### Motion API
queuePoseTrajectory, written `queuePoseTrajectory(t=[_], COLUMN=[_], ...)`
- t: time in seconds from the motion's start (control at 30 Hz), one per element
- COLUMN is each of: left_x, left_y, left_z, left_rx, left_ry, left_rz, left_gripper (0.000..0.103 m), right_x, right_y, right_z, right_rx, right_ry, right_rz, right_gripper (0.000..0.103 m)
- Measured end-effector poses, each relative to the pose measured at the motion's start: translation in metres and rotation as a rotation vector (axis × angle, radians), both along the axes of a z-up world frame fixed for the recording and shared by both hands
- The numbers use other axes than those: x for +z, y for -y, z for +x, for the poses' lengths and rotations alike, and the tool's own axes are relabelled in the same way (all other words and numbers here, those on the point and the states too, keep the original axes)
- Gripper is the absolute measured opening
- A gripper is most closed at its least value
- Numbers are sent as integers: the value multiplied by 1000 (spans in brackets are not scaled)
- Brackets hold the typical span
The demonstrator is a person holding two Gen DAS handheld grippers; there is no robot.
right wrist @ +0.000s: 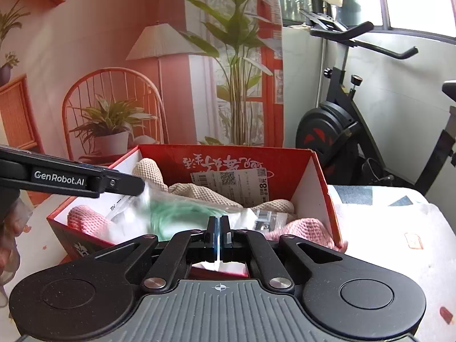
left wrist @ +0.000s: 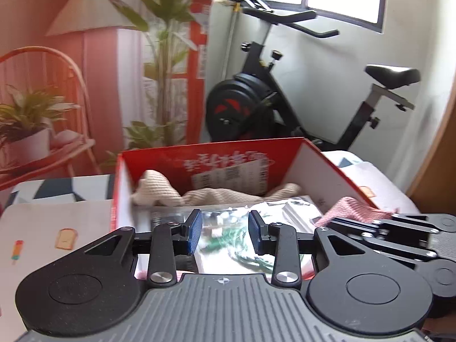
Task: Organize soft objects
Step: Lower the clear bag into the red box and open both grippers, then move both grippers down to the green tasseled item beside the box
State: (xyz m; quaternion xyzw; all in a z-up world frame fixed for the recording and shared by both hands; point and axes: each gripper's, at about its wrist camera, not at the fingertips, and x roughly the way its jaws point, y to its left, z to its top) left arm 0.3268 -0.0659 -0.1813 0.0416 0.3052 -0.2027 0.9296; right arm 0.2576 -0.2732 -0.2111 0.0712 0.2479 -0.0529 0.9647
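A red cardboard box [left wrist: 319, 165] [right wrist: 319, 182] stands on the patterned table. Inside lie a beige knitted cloth [left wrist: 199, 193] [right wrist: 199, 193], a pink knitted cloth [right wrist: 88, 216] [left wrist: 353, 208] draped over the rim, and a clear plastic bag with something green in it [right wrist: 171, 213] [left wrist: 228, 239]. My left gripper [left wrist: 225, 232] is open, its blue pads on either side of the bag, over the box. It shows from the side in the right wrist view [right wrist: 125, 185]. My right gripper [right wrist: 219, 240] is shut on the bag's near edge.
An exercise bike [left wrist: 285, 99] [right wrist: 356, 131] stands behind the table at the right. A printed backdrop with a chair, lamp and plants [right wrist: 128, 85] hangs behind the box. The tablecloth [right wrist: 399, 242] extends to the right of the box.
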Motion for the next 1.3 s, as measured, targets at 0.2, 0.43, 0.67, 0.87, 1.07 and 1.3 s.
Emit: queuePoseTrajectory(t=[0.2, 0.43, 0.67, 0.87, 1.07, 1.3], left_x=[11, 20, 3, -40, -77, -92], left_y=[-15, -53, -84, -104, -116, -109], left_z=[-11, -44, -63, -62, -57, -51], left_rx=[28, 43, 74, 125, 111, 93], left_ry=[22, 38, 2, -132, -262, -319], left_rz=[10, -20, -27, -67, -124, -234], left_gripper=[44, 63, 64, 59, 57, 49], right_x=[4, 6, -7, -32, -62, -78], right_y=[-9, -28, -41, -50, -58, -65], right_z=[-17, -46, -65, -74, -76, -75], right_rx=[-22, -18, -42, -43, -43, -30], right_ry=[21, 60, 49, -38, -171, -231], right_rz=[24, 24, 61, 82, 96, 115], right_gripper=[12, 18, 28, 46, 67, 78])
